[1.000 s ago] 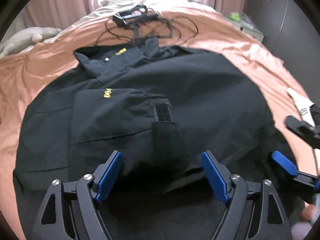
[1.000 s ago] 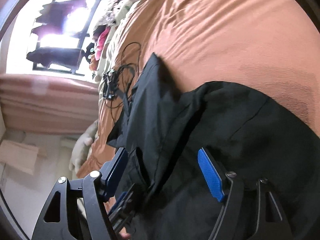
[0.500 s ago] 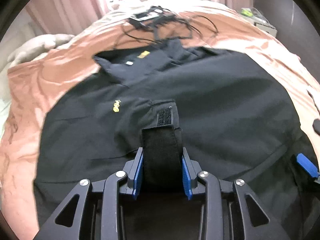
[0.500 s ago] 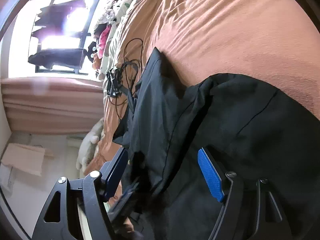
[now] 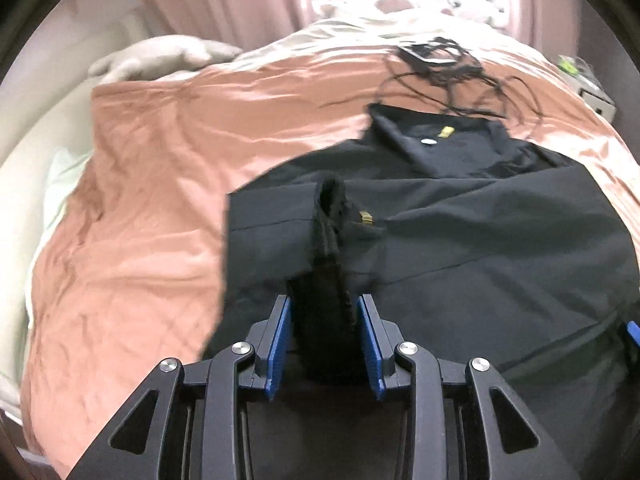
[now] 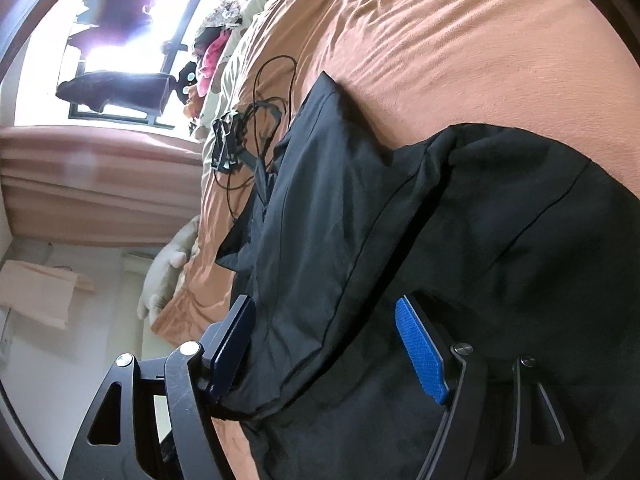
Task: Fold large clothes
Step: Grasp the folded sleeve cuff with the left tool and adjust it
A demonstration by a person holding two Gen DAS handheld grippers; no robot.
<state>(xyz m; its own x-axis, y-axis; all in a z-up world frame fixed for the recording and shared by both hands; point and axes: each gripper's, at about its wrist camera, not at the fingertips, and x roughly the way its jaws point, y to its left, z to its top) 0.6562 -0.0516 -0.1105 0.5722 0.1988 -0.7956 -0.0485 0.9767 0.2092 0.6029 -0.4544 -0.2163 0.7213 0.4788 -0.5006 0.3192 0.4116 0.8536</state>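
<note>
Our left gripper [image 5: 324,340] is clamped on the cuff [image 5: 326,248] of a black jacket [image 5: 480,248], with the two blue pads pressing the dark strap from both sides. We see the sleeve lifted off the jacket body and pulled up toward the camera, so the cuff stands like a narrow ridge between the fingers.

Our right gripper [image 6: 324,344] has its fingers wide apart, and the black cloth lies under and between them. We cannot tell from this view if the pads touch the cloth.

We see the jacket spread flat on a bed with a peach-brown bedspread [image 5: 160,200]. It covers the near right part of the bed, and its collar [image 5: 436,144], with a small yellow tag, points to the far edge. Just beyond the collar a small black device with tangled cables [image 5: 448,68] lies on the bedspread. At the far left edge of the bed a pale plush toy [image 5: 160,56] rests.
</note>
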